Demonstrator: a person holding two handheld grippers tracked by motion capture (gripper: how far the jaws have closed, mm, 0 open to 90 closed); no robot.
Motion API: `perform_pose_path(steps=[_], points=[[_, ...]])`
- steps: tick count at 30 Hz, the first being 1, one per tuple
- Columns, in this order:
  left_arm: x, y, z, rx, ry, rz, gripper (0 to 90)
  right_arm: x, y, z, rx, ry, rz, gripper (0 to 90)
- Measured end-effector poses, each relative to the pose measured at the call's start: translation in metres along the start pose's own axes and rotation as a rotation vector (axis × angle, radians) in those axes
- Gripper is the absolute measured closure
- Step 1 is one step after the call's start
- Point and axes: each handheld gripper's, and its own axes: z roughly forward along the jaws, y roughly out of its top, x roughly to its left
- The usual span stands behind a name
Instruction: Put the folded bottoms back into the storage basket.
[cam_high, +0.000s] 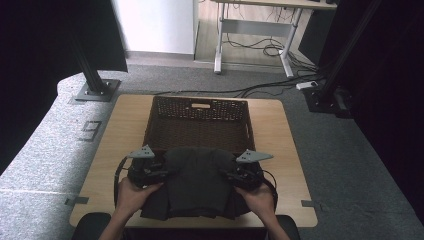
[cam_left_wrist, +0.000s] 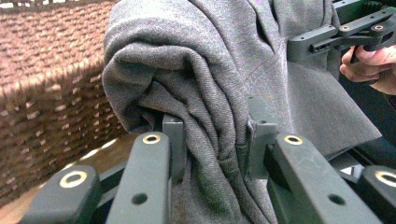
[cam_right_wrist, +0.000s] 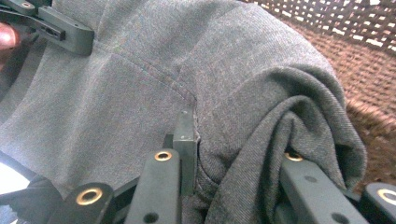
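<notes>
A folded dark grey garment (cam_high: 196, 182) hangs between my two grippers above the near part of the table, just in front of a brown wicker basket (cam_high: 197, 120). My left gripper (cam_high: 159, 172) is shut on the garment's left edge; in the left gripper view thick folds of the cloth (cam_left_wrist: 187, 84) are pinched between the jaws at my left gripper (cam_left_wrist: 215, 140). On the garment's right edge my right gripper (cam_high: 231, 175) is shut as well, and the right gripper view shows bunched grey cloth (cam_right_wrist: 261, 107) clamped at my right gripper (cam_right_wrist: 236, 144). The lower hem drapes toward the table's front.
The wooden table (cam_high: 125, 130) has bare room left and right of the basket. The basket's woven wall (cam_left_wrist: 46, 93) stands close beside the left gripper. Dark frame posts (cam_high: 90, 75) rise beyond the table on the grey carpet.
</notes>
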Motion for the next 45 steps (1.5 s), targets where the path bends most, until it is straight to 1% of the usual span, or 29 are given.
perform_pose_path(steps=[5, 7, 8, 10, 12, 13, 17, 18, 19, 20, 23, 24, 25, 26, 28, 29, 30, 31, 32, 38, 41, 45], points=[[-0.001, 0.014, -0.005, -0.012, -0.004, 0.015, 68.2, -0.002, 0.011, -0.007, -0.022, -0.003, -0.009, 70.8], [-0.001, 0.021, -0.007, -0.019, -0.005, 0.021, 68.2, -0.002, 0.017, -0.01, -0.031, -0.006, -0.012, 70.8], [-0.001, 0.024, -0.008, -0.023, -0.005, 0.023, 68.2, -0.003, 0.023, -0.013, -0.04, -0.009, -0.017, 70.9], [-0.001, 0.031, -0.01, -0.029, -0.005, 0.027, 68.3, -0.004, 0.026, -0.014, -0.043, -0.01, -0.021, 70.9], [-0.001, 0.037, -0.013, -0.033, -0.005, 0.033, 68.3, -0.007, 0.036, -0.017, -0.051, -0.01, -0.028, 70.9], [-0.001, 0.04, -0.014, -0.036, -0.005, 0.035, 68.3, -0.007, 0.036, -0.017, -0.051, -0.01, -0.028, 70.9], [0.001, 0.054, -0.019, -0.052, -0.012, 0.039, 68.3, -0.011, 0.049, -0.021, -0.065, -0.006, -0.033, 70.9], [0.002, 0.059, -0.021, -0.055, -0.013, 0.04, 68.3, -0.012, 0.053, -0.021, -0.069, -0.003, -0.033, 70.9], [0.002, 0.066, -0.022, -0.058, -0.011, 0.043, 68.3, -0.015, 0.06, -0.023, -0.072, -0.004, -0.032, 70.9], [0.002, 0.066, -0.022, -0.058, -0.011, 0.043, 68.3, -0.015, 0.06, -0.023, -0.072, -0.004, -0.032, 70.9], [0.005, 0.077, -0.026, -0.068, -0.017, 0.046, 68.3, -0.019, 0.071, -0.025, -0.081, -0.002, -0.038, 70.9], [0.006, 0.081, -0.027, -0.072, -0.024, 0.042, 68.4, -0.021, 0.079, -0.026, -0.085, -0.002, -0.038, 70.9], [0.008, 0.084, -0.028, -0.077, -0.032, 0.037, 68.4, -0.023, 0.083, -0.026, -0.088, -0.002, -0.039, 70.9], [0.01, 0.087, -0.029, -0.083, -0.04, 0.031, 68.4, -0.023, 0.083, -0.026, -0.088, -0.002, -0.039, 70.9], [0.014, 0.094, -0.031, -0.092, -0.05, 0.022, 68.4, -0.025, 0.09, -0.027, -0.091, 0.001, -0.043, 70.9], [0.015, 0.097, -0.032, -0.096, -0.054, 0.017, 68.5, -0.028, 0.098, -0.027, -0.094, -0.001, -0.047, 70.9], [0.017, 0.1, -0.033, -0.099, -0.057, 0.014, 68.5, -0.028, 0.098, -0.027, -0.094, -0.001, -0.047, 70.9], [0.018, 0.104, -0.034, -0.102, -0.059, 0.013, 68.5, -0.03, 0.105, -0.027, -0.099, -0.001, -0.049, 70.9], [0.019, 0.108, -0.035, -0.102, -0.06, 0.013, 68.5, -0.03, 0.105, -0.027, -0.099, -0.001, -0.049, 70.9], [0.027, 0.128, -0.039, -0.109, -0.051, 0.02, 68.5, -0.038, 0.126, -0.025, -0.109, -0.001, -0.053, 70.9], [0.034, 0.136, -0.039, -0.118, -0.054, 0.019, 68.5, -0.042, 0.136, -0.023, -0.11, -0.009, -0.059, 70.9], [0.044, 0.148, -0.036, -0.127, -0.058, 0.017, 68.5, -0.05, 0.148, -0.017, -0.109, -0.025, -0.057, 70.9]])
